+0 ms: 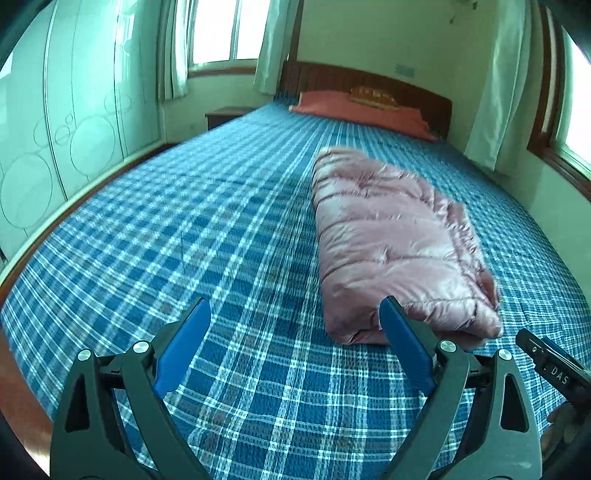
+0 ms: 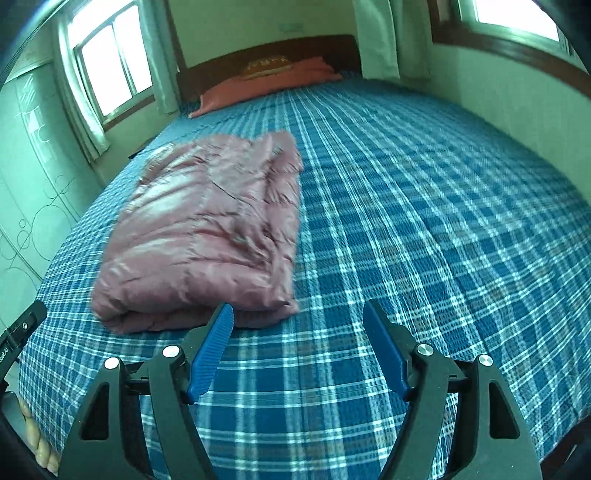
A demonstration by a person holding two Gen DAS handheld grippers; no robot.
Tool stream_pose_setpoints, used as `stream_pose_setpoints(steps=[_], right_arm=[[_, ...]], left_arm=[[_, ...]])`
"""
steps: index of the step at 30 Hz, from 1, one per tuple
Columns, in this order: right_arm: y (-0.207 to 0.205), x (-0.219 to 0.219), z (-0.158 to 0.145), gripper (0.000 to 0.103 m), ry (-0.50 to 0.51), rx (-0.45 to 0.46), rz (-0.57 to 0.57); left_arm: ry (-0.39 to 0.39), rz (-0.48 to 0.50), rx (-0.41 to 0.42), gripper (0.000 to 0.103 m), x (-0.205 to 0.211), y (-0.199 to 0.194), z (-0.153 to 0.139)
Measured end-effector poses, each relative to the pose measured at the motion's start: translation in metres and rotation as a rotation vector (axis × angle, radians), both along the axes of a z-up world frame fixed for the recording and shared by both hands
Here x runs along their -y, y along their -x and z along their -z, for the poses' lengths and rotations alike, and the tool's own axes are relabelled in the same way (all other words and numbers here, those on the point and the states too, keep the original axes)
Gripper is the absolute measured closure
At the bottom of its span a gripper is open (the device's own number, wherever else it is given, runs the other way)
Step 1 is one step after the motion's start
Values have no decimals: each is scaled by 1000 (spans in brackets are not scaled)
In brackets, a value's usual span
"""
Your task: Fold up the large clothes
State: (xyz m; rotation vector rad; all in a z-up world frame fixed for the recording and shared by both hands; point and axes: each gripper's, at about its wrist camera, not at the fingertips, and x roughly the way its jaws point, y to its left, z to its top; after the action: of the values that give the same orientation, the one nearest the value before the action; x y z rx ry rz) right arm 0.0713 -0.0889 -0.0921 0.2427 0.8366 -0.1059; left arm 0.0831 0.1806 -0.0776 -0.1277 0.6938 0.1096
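Observation:
A pink padded jacket [image 1: 391,240] lies folded into a long bundle on the blue plaid bed [image 1: 221,229]. In the left wrist view it is right of centre, its near end just beyond my right fingertip. My left gripper [image 1: 295,314] is open and empty, above the bedspread near the jacket's near end. In the right wrist view the jacket [image 2: 210,229] lies to the left on the bed [image 2: 406,221]. My right gripper [image 2: 297,314] is open and empty, to the right of the jacket's near end. The right gripper's edge shows in the left wrist view [image 1: 554,369].
A red pillow [image 1: 362,112] lies at the wooden headboard [image 1: 369,81] at the far end. A wardrobe [image 1: 55,129] stands left of the bed, with a nightstand [image 1: 225,114] beyond it. Curtained windows [image 1: 229,29] line the far and right walls.

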Motion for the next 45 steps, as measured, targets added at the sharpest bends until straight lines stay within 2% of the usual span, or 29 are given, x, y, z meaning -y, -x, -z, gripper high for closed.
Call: stream_pose_setpoints(steps=[8, 17, 45], right_arm=[[2, -30, -45, 27, 48, 84, -42], [11, -44, -63, 27, 107, 150, -74], [11, -52, -62, 27, 126, 172, -85]], left_arm=[[-18, 5, 46, 10, 9, 15, -28], [-28, 18, 70, 6, 16, 23, -39], [-47, 32, 67, 6, 23, 23, -38]])
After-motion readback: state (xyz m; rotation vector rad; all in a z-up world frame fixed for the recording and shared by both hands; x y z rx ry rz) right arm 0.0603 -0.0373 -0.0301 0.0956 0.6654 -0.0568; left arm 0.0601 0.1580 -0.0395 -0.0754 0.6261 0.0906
